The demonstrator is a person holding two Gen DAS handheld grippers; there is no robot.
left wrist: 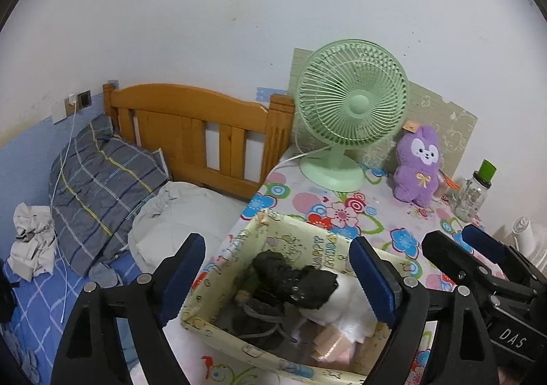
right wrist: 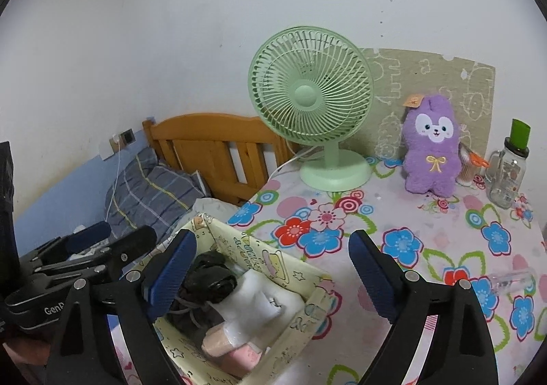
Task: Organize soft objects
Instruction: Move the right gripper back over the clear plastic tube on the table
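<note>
A pale yellow printed box [left wrist: 239, 241] [right wrist: 307, 286] stands on the flowered table near its left edge. It holds black, white, grey and pink soft items [left wrist: 301, 282] [right wrist: 239, 296]. A purple plush toy [left wrist: 418, 166] [right wrist: 432, 149] stands upright at the back of the table, against a green board. My left gripper [left wrist: 278, 279] is open and empty, just above the box. My right gripper [right wrist: 273, 268] is open and empty, over the box's right rim. Each gripper shows at the edge of the other's view.
A green desk fan [left wrist: 352, 111] [right wrist: 311, 94] stands left of the plush. A glass bottle with a green cap [left wrist: 477, 190] [right wrist: 509, 166] stands right of it. A bed with a wooden headboard [left wrist: 195, 132], plaid pillow [left wrist: 99, 186] and crumpled cloth [left wrist: 30, 241] lies to the left.
</note>
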